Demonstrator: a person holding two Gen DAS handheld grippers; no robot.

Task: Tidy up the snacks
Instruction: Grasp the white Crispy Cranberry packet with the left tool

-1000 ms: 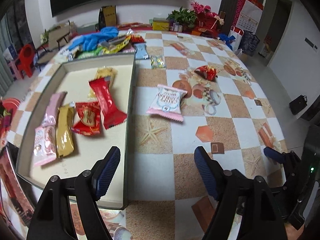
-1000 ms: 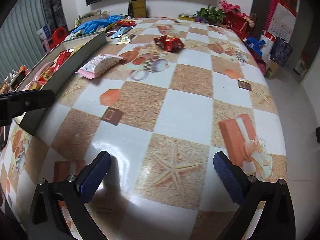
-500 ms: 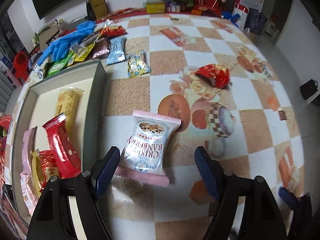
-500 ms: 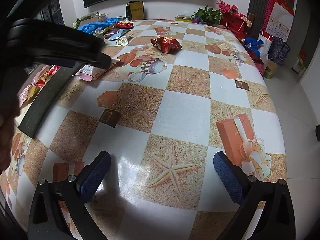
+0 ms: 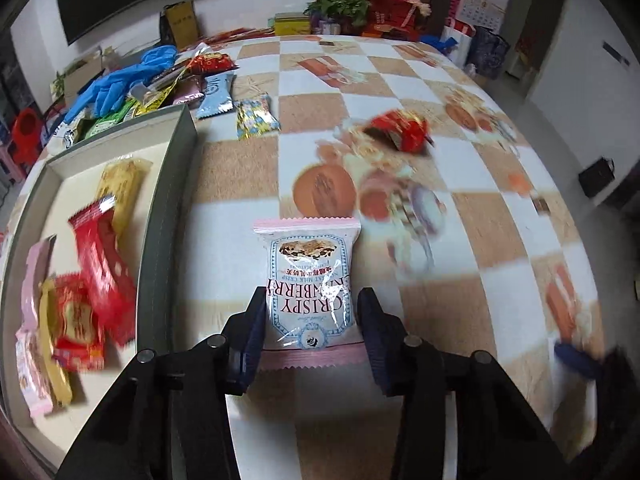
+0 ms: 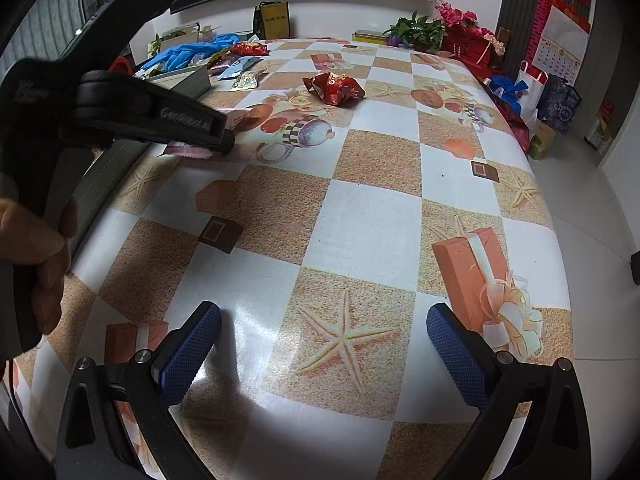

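A white cranberry crisp packet (image 5: 310, 272) with pink sealed ends lies flat on the checked tablecloth, just right of the grey tray (image 5: 172, 184). My left gripper (image 5: 312, 320) straddles its near end; the jaws are closing, and the blue pads (image 5: 256, 320) meet both of its long sides. In the right wrist view the left gripper (image 6: 222, 140) shows from the side, with a pink edge of the packet (image 6: 188, 151) under it. My right gripper (image 6: 320, 340) hovers open over bare tablecloth with nothing between its fingers.
The tray holds several snacks, among them a red bar (image 5: 100, 264) and a yellow one (image 5: 120, 184). A crumpled red packet (image 5: 400, 130) lies further out on the table. More packets (image 5: 212, 96) and blue gloves (image 5: 120, 80) are piled beyond the tray. A hand (image 6: 36, 248) grips the left tool.
My left gripper moved forward and down from beside the tray to the packet, and its jaws narrowed onto the packet's sides. The right gripper stayed where it was.
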